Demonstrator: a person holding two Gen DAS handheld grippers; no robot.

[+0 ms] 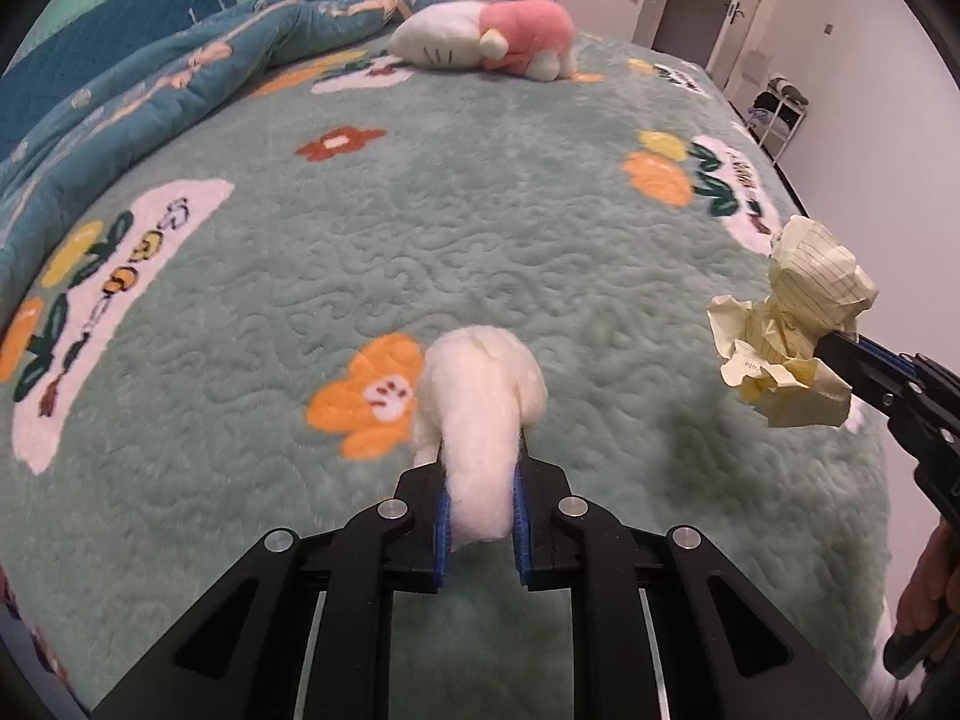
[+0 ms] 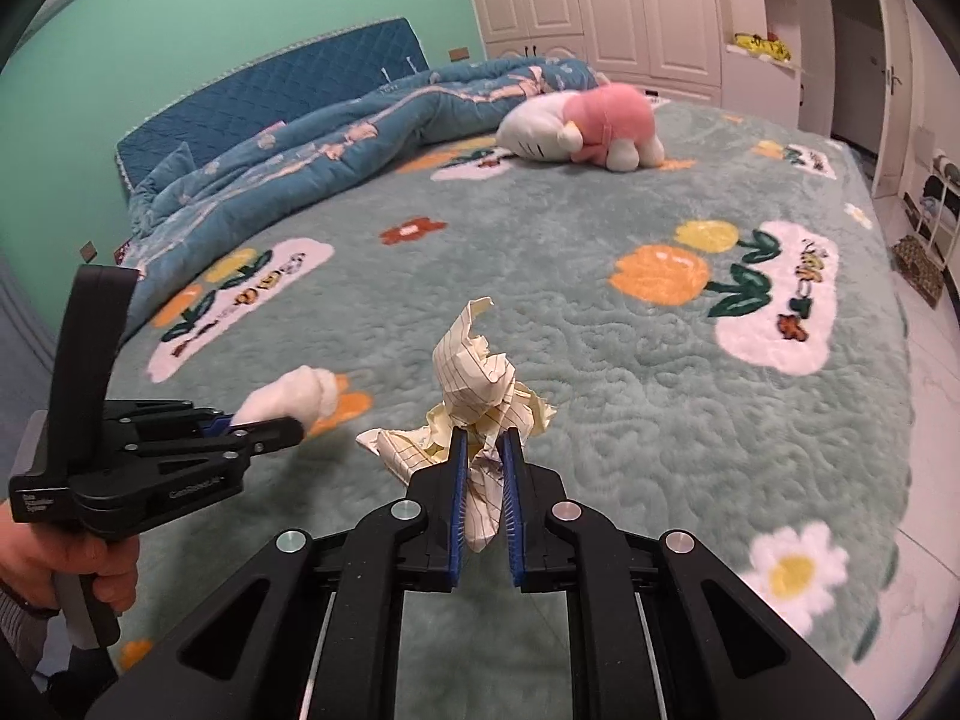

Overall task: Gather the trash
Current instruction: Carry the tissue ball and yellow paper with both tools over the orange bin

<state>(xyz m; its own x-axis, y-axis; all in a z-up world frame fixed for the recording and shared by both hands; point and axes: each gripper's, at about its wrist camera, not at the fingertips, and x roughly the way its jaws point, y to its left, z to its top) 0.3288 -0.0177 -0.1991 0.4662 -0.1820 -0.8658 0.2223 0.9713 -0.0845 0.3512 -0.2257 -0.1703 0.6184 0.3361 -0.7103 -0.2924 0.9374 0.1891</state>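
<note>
We see a plush green quilted bedspread (image 1: pixel 540 228) with flower prints. Our left gripper (image 1: pixel 480 474) pinches a fluffy white cotton wad (image 1: pixel 480 414); our right gripper (image 2: pixel 483 450) pinches crumpled yellow lined paper (image 2: pixel 474 384). Both are held above the bedspread.

Right tongs (image 2: pixel 485 456) clamped on crumpled lined yellow paper (image 2: pixel 480 402), raised above the bed (image 2: pixel 600 372). Left tongs (image 2: pixel 273 427), at the bed's left edge, grip a white cotton wad (image 2: pixel 294 399). Plush toy (image 2: pixel 588 126) lies near the far edge beside a blue quilt (image 2: pixel 336 138).
</note>
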